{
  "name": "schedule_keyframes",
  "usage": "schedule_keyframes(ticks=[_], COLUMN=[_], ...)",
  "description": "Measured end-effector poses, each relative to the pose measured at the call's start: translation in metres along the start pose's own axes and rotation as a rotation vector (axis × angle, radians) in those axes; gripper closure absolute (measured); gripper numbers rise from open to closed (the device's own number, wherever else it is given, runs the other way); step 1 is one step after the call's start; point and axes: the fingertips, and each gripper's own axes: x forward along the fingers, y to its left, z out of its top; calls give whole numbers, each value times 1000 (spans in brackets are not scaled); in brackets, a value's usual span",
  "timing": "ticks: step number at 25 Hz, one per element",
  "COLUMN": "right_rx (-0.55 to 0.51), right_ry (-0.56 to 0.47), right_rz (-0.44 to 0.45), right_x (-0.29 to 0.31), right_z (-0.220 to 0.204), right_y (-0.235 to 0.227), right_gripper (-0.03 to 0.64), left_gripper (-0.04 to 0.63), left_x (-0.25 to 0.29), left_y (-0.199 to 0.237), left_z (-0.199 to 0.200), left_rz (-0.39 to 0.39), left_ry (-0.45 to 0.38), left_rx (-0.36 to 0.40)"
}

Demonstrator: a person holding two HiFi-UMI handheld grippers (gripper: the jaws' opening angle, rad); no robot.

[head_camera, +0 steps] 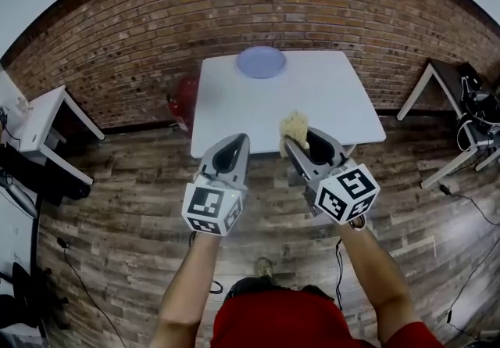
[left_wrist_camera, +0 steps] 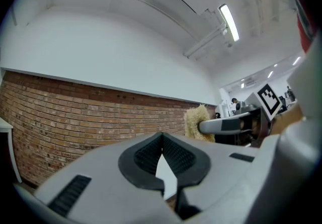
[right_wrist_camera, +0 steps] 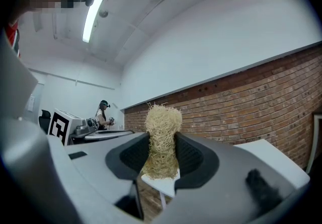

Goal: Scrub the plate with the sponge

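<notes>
Head view: both grippers sit low-centre in frame, over the wood floor, short of the near edge of the white table (head_camera: 328,108). Left gripper (head_camera: 241,140) has its jaws pressed together with nothing between them, which the left gripper view confirms. Right gripper (head_camera: 299,138) is pinching the sponge (head_camera: 294,127), a tan, fibrous, loofah-type pad. In the right gripper view the pad is squeezed narrow between the jaws, with a tuft sticking out past the tips. The plate (head_camera: 261,62), pale blue, is at upper centre of frame on the far edge of the table, well apart from both grippers, with the brick wall behind it. It looks empty and nothing is holding it.

Risks, my judgement:
- The plate is loose and right at the far edge, so a scrubbing push could skate it off the back. The left jaws would have to open first to steady the rim.
- The grip on the sponge is thin and the fibres are springy, so side load while scrubbing may twist or pull it out.
- Long reach across the table, so poor pressure control and the jaw tips may hit the plate instead of the sponge.
</notes>
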Motion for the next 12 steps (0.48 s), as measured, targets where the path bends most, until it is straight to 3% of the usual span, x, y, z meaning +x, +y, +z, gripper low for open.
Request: schedule_keyframes(ticks=[12], right_rx=[-15], right_ry=[36], right_rz=[-37], right_x=[83], right_z=[-1], right_y=[-55], right_gripper=[463], left_gripper=[583], left_x=[79], left_y=[74], left_z=[-16], left_rz=[-22], left_ry=[3], left_rx=[-51])
